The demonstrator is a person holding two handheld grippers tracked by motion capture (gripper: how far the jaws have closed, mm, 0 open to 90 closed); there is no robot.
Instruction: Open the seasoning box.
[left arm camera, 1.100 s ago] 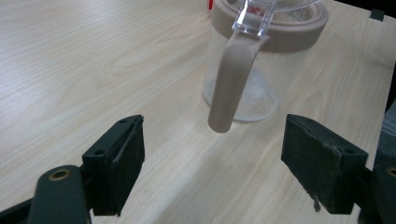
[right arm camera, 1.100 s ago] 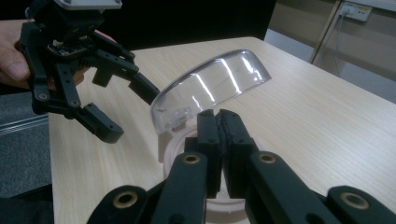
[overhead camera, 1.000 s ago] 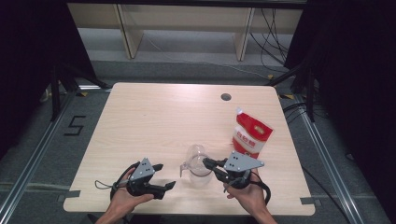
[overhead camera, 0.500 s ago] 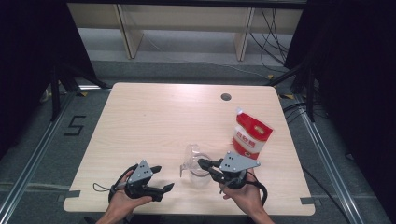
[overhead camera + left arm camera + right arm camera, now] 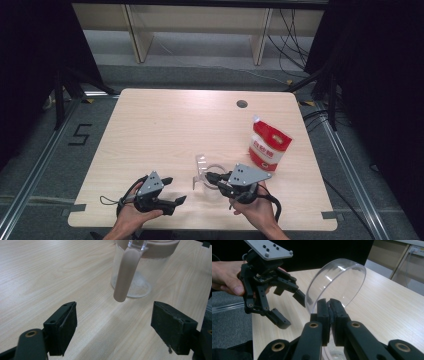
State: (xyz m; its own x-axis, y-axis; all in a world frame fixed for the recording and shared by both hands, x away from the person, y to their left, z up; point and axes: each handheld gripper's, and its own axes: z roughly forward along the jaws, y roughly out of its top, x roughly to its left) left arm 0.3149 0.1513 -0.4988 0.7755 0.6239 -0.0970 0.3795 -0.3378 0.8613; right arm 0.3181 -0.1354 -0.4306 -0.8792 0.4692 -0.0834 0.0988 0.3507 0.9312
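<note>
Clear lid [image 5: 337,282] comes up off the jug [image 5: 140,277], pinched in the right gripper [image 5: 329,307].
A second ago the lid lay flatter over the jug; now it stands tilted on edge, so the mouth looks open for filling. The right gripper's jaws are closed tight on the lid's rim, the jug just under and beyond them. The left gripper [image 5: 113,325] hangs wide open with nothing in it, the jug's handle [image 5: 126,275] just ahead of its jaws. A red pouch [image 5: 267,145] stands beyond the right gripper.
</note>
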